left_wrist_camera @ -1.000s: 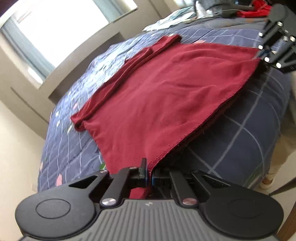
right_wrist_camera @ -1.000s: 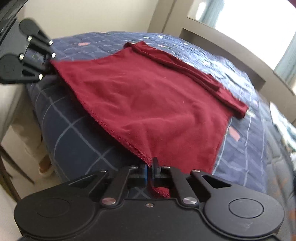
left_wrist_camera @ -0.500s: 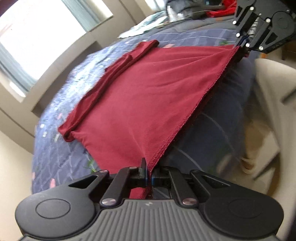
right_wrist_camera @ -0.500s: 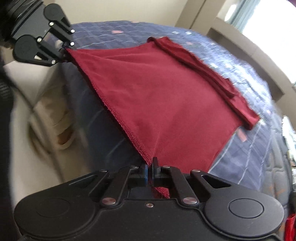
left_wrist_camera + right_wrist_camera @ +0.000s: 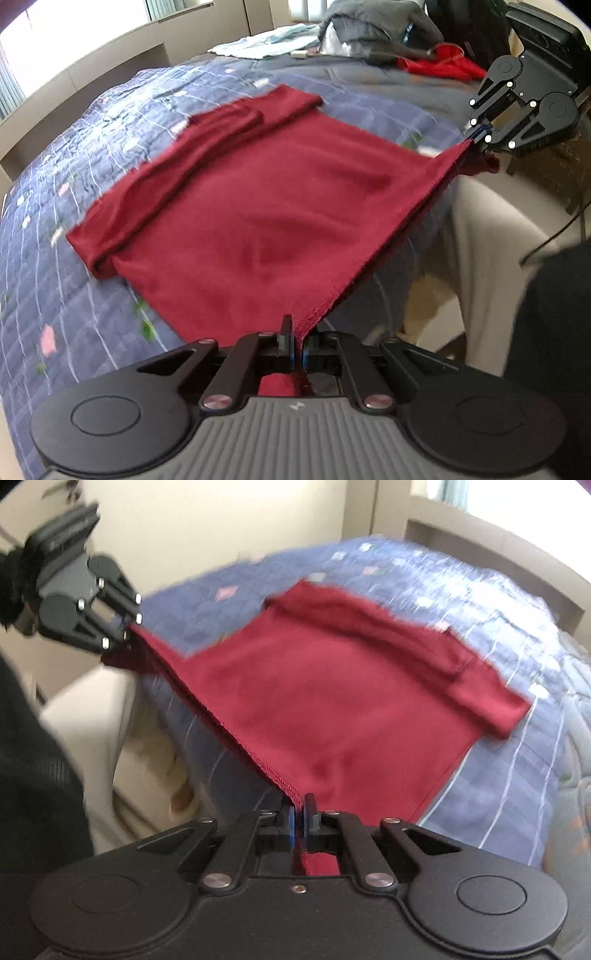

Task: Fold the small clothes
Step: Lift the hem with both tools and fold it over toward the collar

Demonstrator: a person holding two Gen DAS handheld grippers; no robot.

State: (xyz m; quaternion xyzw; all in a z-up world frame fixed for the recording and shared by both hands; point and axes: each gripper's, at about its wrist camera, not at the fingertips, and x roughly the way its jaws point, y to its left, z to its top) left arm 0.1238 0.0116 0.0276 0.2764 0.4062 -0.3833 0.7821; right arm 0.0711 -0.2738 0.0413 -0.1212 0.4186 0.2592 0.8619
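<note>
Your left claw (image 5: 296,345) is clamped on one hem corner of the red garment (image 5: 258,214), and your right claw (image 5: 298,821) is pinching the other hem corner. The hem runs taut between them, lifted off the near edge of the bed (image 5: 74,314); the rest lies on the blue checked quilt w/ folded sleeves bunched at the far end. Pics are motion-blurred. Other clothes are piled at the far end of the bed, incl. a red item (image 5: 439,66).
</note>
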